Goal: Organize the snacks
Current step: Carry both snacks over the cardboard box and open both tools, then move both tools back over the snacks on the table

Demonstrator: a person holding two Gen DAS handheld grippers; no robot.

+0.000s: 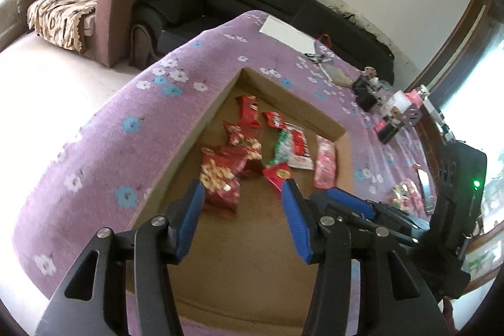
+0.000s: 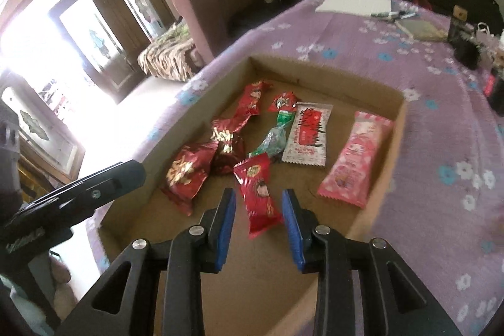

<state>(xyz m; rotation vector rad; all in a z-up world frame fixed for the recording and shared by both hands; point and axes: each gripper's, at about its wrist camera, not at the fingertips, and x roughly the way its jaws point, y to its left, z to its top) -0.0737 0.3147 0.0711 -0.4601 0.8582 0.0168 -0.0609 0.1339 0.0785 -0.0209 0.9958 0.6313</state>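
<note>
1. Shallow brown cardboard tray sits on the purple flowered bedspread; 8 or so snack packets lie loose inside, collected for sorting.
2. Right gripper jaws spread, straddling a red foil snack packet, pads not pressing it.
3. Left gripper spread, empty, above red peanut bag.
4. Pink wrapper near tray wall; grippers crowd each other.

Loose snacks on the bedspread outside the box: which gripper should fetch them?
Probably right. In the left wrist view the loose snacks lie just beyond the right gripper, while the left gripper hangs over the box.
</note>
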